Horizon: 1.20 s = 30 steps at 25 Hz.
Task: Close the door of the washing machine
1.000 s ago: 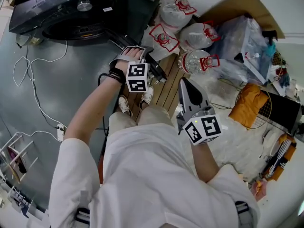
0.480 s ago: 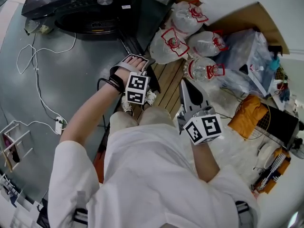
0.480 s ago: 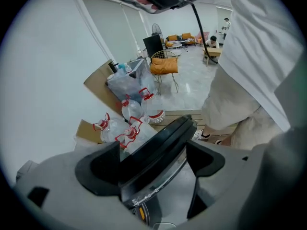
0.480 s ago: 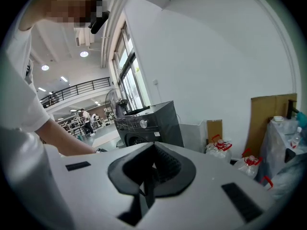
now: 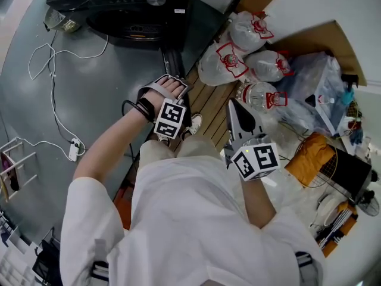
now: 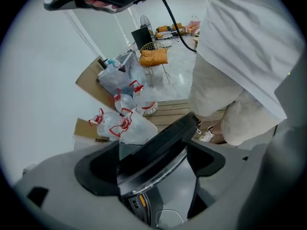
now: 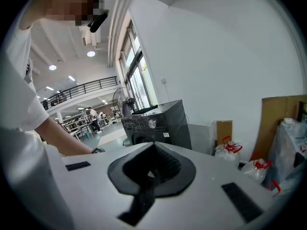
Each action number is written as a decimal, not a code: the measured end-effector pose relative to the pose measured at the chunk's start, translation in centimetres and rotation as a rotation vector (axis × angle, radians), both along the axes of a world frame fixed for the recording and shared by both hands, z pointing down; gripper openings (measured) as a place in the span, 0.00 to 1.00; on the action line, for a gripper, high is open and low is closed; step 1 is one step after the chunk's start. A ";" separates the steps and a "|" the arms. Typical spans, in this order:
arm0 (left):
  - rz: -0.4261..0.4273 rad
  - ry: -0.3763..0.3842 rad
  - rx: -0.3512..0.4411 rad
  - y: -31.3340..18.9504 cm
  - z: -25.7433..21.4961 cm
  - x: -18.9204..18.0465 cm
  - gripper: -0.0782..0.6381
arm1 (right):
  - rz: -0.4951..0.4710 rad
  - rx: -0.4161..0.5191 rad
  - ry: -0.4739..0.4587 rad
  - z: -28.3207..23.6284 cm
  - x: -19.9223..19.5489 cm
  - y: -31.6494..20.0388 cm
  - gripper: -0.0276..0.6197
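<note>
Beside the washing machine [image 5: 128,8], the left gripper [image 6: 153,169] clamps its open door [image 6: 160,143].

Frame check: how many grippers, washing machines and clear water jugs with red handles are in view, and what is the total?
grippers: 2 (left gripper with its jaws on the door; right gripper with its jaws together and empty)
washing machine: 1
water jugs: 4
total: 7

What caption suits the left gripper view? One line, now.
Left hand-held gripper clamped on the edge of the open washing machine door, water jugs behind.
</note>
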<state>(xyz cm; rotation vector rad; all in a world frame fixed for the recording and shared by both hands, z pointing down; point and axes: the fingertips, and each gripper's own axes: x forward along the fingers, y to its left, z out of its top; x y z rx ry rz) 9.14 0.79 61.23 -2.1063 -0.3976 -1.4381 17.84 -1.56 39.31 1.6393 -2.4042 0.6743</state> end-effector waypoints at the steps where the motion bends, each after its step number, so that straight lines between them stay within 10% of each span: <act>1: 0.003 -0.006 0.003 0.1 0.1 -0.5 0.70 | -0.006 0.000 0.000 0.0 -0.3 -0.1 0.04; 30: 0.185 -0.266 0.212 -1.9 1.3 -17.6 0.71 | -0.155 -0.007 0.008 -0.2 -11.4 -2.4 0.04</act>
